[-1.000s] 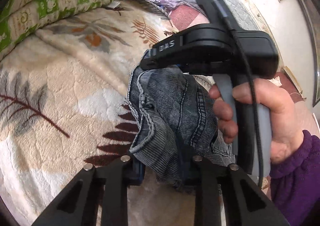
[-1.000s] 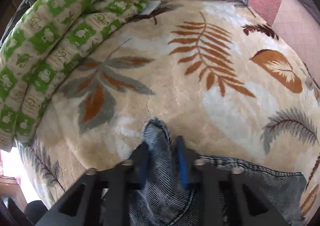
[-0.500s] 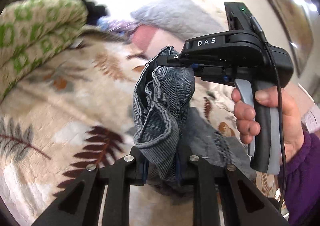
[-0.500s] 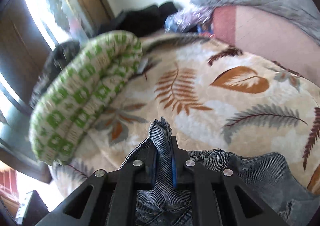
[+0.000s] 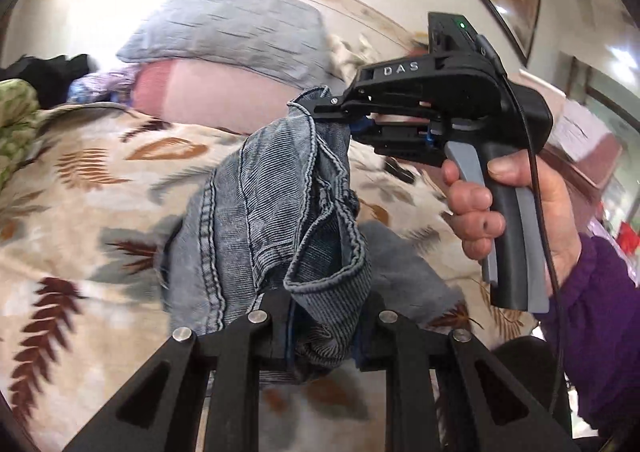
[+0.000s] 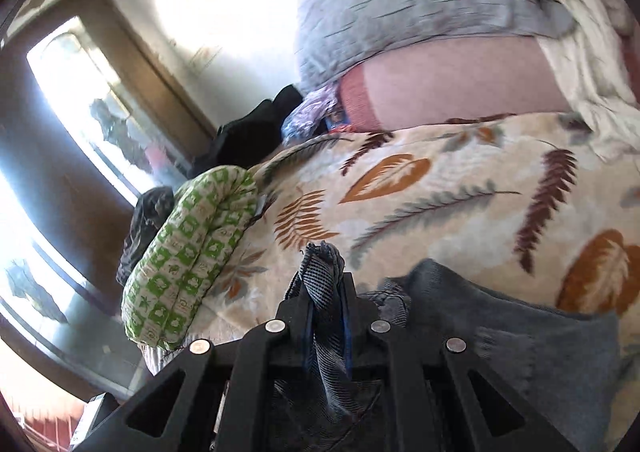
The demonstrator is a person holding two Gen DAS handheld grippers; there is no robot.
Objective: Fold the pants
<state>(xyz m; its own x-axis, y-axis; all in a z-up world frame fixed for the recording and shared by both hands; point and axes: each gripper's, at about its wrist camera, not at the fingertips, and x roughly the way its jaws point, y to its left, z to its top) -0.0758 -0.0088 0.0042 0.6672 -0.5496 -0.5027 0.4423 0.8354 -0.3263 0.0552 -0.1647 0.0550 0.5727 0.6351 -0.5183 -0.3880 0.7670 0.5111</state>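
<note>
Both hand-held grippers, the left (image 5: pixel 320 328) and the right (image 6: pixel 326 304), are clamped on the denim pants' (image 5: pixel 276 212) bunched edge, holding it above the leaf-patterned blanket (image 6: pixel 460 188) while the rest trails down rightward onto it.

- Left gripper (image 5: pixel 322 326): matte black angular fingers, silver round screws, blue inner pads.
- Right gripper (image 5: pixel 340 114): black body marked "DAS", green light, grey trigger, black cable.
- Right hand (image 5: pixel 516 208): bare skin, purple sleeve (image 5: pixel 596 332).
</note>
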